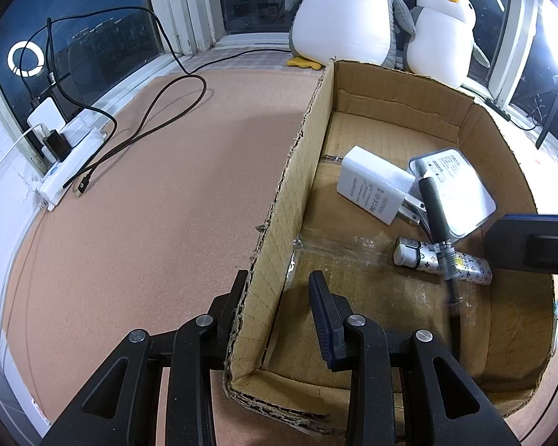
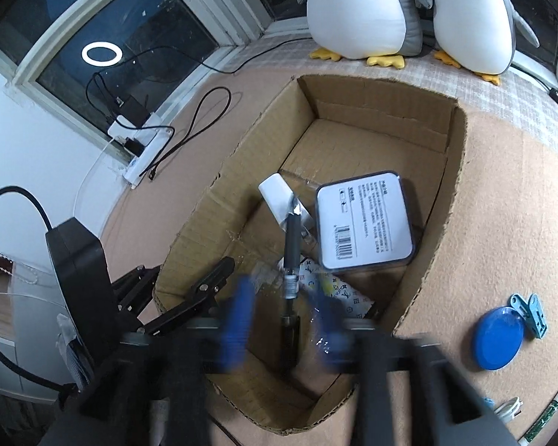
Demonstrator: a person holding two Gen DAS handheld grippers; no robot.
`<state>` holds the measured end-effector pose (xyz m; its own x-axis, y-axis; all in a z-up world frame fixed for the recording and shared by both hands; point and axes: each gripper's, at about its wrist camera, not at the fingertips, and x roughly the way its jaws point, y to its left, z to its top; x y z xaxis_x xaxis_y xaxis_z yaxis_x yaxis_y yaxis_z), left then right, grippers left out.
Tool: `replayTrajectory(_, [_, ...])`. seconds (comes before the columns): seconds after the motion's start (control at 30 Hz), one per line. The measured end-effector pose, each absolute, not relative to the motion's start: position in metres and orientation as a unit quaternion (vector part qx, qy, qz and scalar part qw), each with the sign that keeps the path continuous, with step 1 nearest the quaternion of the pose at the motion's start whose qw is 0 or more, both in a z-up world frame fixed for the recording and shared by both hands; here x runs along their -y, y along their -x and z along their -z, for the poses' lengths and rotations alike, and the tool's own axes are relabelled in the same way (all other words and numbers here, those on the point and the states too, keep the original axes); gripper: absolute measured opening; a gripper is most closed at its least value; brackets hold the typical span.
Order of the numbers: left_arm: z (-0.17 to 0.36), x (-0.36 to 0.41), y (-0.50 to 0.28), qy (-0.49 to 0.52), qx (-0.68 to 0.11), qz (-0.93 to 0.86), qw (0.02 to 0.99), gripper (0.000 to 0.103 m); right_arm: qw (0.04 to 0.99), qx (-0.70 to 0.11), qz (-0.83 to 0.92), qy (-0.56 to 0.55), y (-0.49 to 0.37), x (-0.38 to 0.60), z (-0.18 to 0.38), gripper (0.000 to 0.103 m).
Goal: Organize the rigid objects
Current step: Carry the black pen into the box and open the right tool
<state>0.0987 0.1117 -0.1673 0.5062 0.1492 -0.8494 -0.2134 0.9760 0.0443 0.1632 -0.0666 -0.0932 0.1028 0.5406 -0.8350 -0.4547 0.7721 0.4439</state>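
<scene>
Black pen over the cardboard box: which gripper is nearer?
Right. The black pen sits between the right gripper's parted blue pads, over the cardboard box. The left gripper clamps the box's side wall, apart from the pen.

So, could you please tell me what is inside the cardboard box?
The cardboard box holds a white charger, a flat case, a patterned lighter and a black pen. Their undersides are covered.

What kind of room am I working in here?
Probably a home, at a bay-window ledge at night: dark window panes, two plush penguins on the sill, and a power strip with chargers plugged in.
</scene>
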Motion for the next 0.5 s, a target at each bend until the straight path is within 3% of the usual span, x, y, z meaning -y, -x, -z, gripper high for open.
replayTrajectory(0.03, [0.167, -0.112, -0.098, 0.033, -0.486, -0.105, 0.867, 0.034, 0.746, -0.575, -0.335, -0.038, -0.163, 0.068, 0.091, 0.063])
replayTrajectory(0.5, [0.167, -0.111, -0.098, 0.033, -0.485, -0.105, 0.867, 0.034, 0.774, -0.55, -0.309, -0.049, -0.17, 0.112, 0.069, 0.063])
